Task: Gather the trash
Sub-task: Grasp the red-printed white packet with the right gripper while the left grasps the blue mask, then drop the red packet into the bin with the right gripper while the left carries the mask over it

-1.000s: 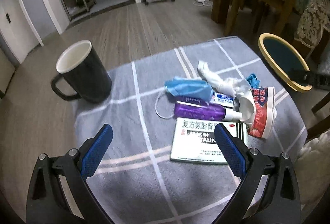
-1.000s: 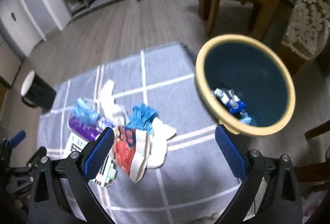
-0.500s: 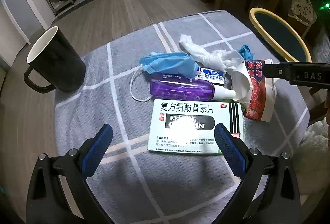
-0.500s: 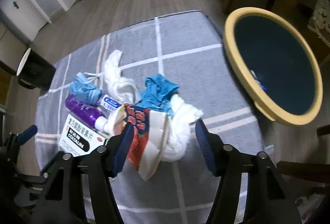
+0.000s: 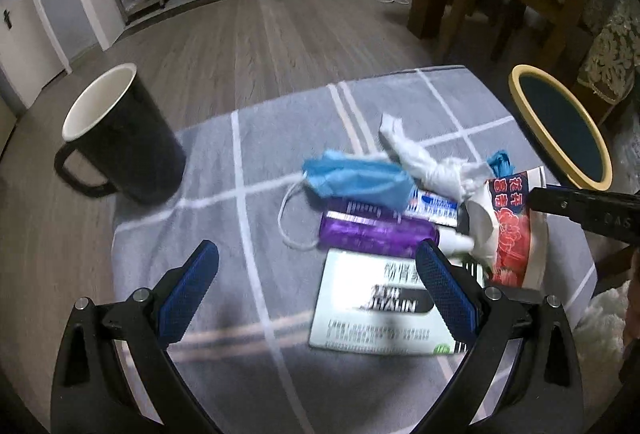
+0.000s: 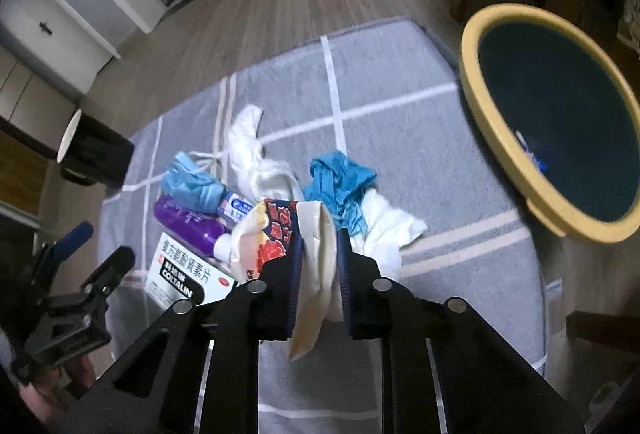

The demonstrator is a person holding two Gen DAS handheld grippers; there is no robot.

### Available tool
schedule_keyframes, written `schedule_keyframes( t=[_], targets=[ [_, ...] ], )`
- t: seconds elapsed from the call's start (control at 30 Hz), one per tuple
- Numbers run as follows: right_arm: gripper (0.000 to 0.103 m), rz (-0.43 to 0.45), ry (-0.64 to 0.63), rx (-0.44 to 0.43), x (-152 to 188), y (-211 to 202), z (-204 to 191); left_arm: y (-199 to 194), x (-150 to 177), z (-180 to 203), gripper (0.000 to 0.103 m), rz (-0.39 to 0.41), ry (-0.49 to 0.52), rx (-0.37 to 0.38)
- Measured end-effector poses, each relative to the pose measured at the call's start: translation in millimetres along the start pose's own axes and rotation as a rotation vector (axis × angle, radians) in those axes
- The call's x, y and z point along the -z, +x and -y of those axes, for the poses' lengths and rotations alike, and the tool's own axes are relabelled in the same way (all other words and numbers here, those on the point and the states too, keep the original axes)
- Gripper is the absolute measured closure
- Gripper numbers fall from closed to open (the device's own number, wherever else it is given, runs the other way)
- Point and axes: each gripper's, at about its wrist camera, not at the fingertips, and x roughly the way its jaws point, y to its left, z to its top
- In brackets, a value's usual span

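Since a second ago the right gripper (image 6: pixel 318 254) has dropped onto the trash pile and its jaws have just been closing, from wide apart to pinched on the red-and-white paper cup (image 6: pixel 304 234), whose crushed white wall sits between the blue pads; the left gripper (image 5: pixel 316 274) has slid in over the medicine box (image 5: pixel 384 306), jaws wide, nothing between the pads. Both grippers angle steeply down at the table. Nearest the left gripper lies the box, flat on the grey checked cloth (image 5: pixel 248 162), with bare cloth to its left. Just behind it lies the purple spray bottle (image 5: pixel 376 234), touching the cup with its white nozzle end, then a small tube and the blue face mask (image 5: pixel 356 180) draped on top. Beyond those sit a twisted white tissue (image 5: pixel 416 158) and a teal glove (image 6: pixel 340 182) beside more white tissue. The black mug (image 5: pixel 120 138) stands well apart at the far left cloth edge. The yellow-rimmed bin (image 6: pixel 500 150) sits off the table's right edge, close to the pile, with a few scraps inside. Wood floor beyond is open.
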Motion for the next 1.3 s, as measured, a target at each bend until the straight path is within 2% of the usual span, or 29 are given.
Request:
schedule_keyframes(
  t=[0.2,0.3,0.47,0.53,0.57,0.6,0.73,0.97,1.3],
  targets=[
    [0.088,0.061,0.041,0.014,-7,-18,8,12,-17,21,0.006,0.032,0.053,0.031],
    [0.088,0.084,0.064,0.019,-10,-24,15,18,-24,28,0.01,0.038,0.063,0.051],
    [0.088,0.081,0.057,-0.001,-12,-24,15,38,-29,36,0.032,-0.005,0.078,0.069],
    [0.088,0.074,0.046,0.001,-12,-23,14,47,-28,40,0.052,-0.026,0.097,0.066],
    [0.088,0.069,0.043,0.0,-12,-21,13,51,-27,41,0.058,-0.041,0.099,0.073],
    [0.088,0.066,0.042,0.001,-12,-20,13,54,-26,42,0.072,-0.048,0.101,0.075],
    [0.088,0.063,0.046,-0.007,-13,-20,14,51,-24,45,0.09,-0.039,0.121,0.071],
    [0.088,0.079,0.038,-0.047,-15,-27,6,22,-26,38,0.091,0.033,0.099,0.073],
    [0.088,0.164,0.024,-0.098,-21,-64,-2,-44,-37,47,0.091,0.164,0.104,0.088]
  ],
)
